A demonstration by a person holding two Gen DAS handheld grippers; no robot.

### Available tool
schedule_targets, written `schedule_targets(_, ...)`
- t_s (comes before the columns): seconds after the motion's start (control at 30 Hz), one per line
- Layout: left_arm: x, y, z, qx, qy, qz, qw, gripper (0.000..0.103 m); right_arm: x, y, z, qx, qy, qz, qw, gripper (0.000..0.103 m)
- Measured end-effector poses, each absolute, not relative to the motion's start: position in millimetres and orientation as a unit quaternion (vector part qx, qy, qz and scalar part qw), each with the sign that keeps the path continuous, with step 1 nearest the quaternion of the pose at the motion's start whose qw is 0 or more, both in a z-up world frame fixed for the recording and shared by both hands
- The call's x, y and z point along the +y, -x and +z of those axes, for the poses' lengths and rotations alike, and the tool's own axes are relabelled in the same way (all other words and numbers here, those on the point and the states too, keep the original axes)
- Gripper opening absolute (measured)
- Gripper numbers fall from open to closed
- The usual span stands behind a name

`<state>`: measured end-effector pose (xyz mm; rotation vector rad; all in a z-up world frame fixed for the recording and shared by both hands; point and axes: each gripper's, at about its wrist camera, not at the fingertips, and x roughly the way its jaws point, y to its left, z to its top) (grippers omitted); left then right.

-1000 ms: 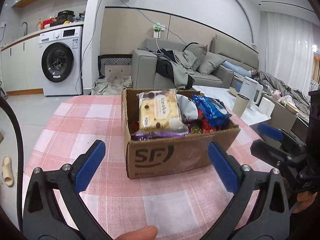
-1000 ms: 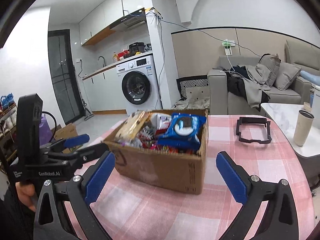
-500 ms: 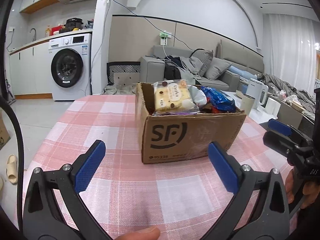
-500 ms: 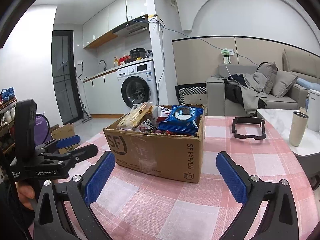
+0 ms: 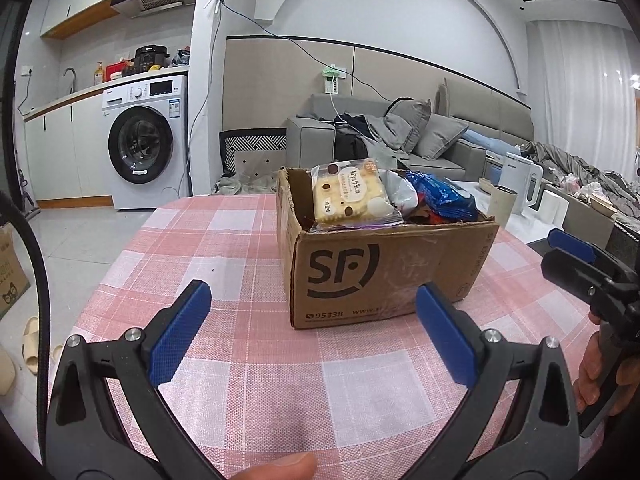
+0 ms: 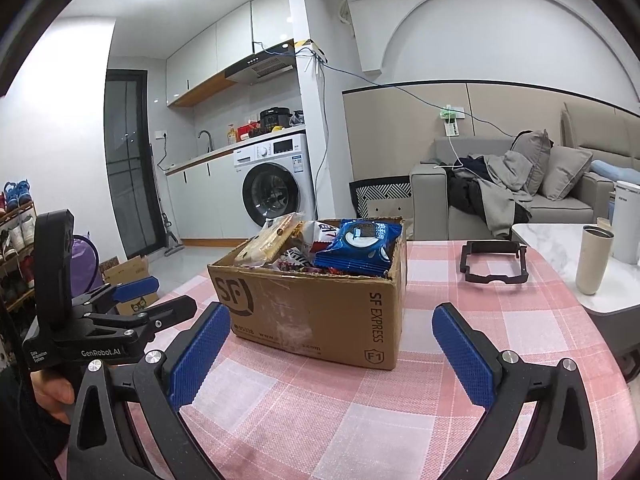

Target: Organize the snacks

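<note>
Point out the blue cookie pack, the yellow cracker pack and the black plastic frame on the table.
blue cookie pack (image 6: 360, 246), right wrist view, on its top face.
yellow cracker pack (image 5: 347, 194), left wrist view, middle of its front.
black plastic frame (image 6: 494, 279), right wrist view, on its near bar.

1. Left tongs (image 5: 312, 328) are held level at the near left, blue pads spread wide, nothing between them.
2. Right tongs (image 6: 332, 344) match at the near right, gaping and empty.
</note>
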<state>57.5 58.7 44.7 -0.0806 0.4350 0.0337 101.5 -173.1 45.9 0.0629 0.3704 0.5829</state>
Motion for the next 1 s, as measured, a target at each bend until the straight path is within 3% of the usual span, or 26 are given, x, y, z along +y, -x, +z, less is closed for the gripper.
schedule_targets(1.0, 56.9, -58.6, 42.7, 0.218, 0.039, 0.015, 0.975, 0.102, -174.0, -103.1, 46.6, 0.187, -0.034, 0.277, 0.942, 0.103)
